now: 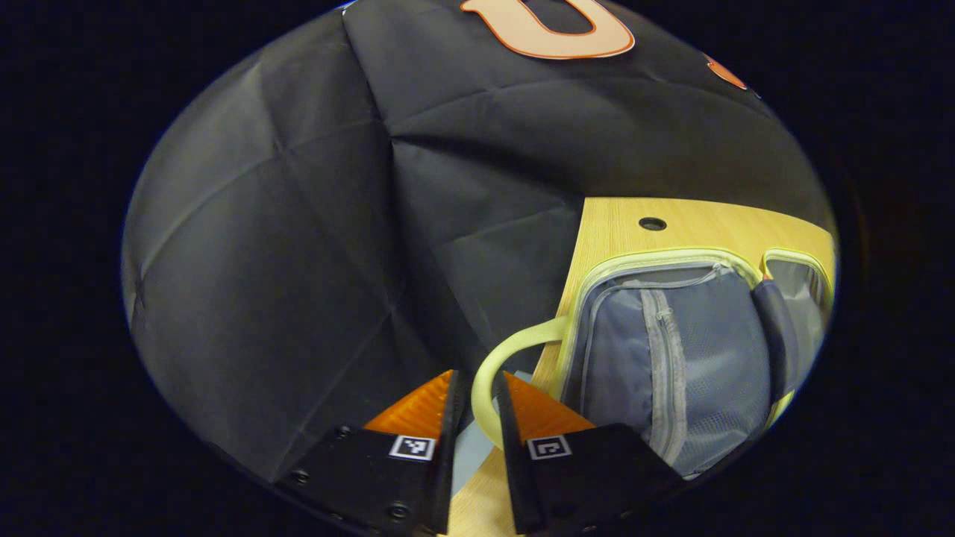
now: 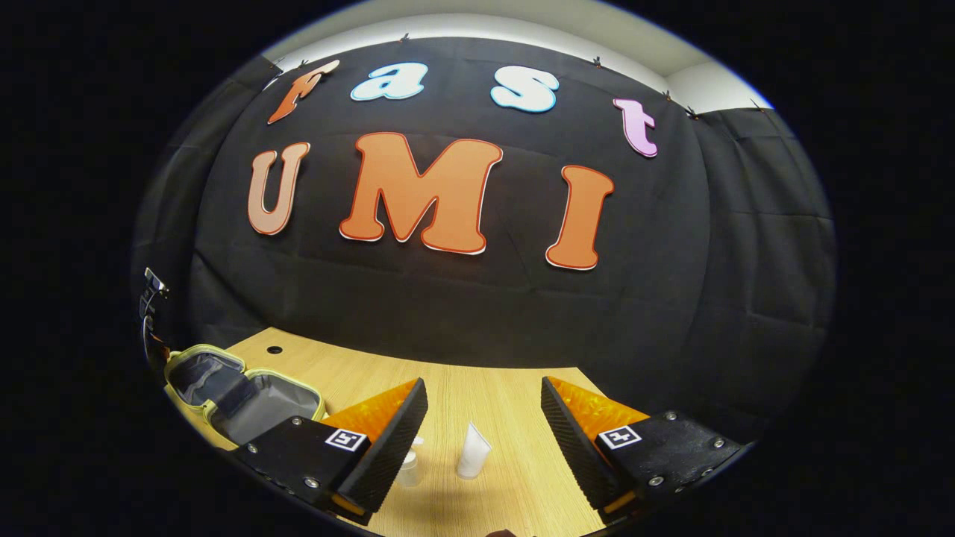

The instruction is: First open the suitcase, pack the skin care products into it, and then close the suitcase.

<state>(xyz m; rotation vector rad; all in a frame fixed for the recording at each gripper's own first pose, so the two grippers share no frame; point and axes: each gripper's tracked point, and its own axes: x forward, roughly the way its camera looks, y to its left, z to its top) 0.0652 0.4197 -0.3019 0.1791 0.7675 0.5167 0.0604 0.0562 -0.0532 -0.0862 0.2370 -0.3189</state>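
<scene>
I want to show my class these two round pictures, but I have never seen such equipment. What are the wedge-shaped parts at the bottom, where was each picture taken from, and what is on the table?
No robot arm here: a person holds one two-finger tool in each hand, and a fisheye camera rides on each, looking along its fingers. Those are the wedges.

In the left gripper view, the left tool has its fingers nearly closed around the pale green handle loop of the opened suitcase, whose grey lining with a zipped pocket shows.

In the right gripper view, the right tool is open above the wooden table. A white tube and a small clear bottle stand between its fingers, not yet packed. The suitcase lies open to the left.
</scene>
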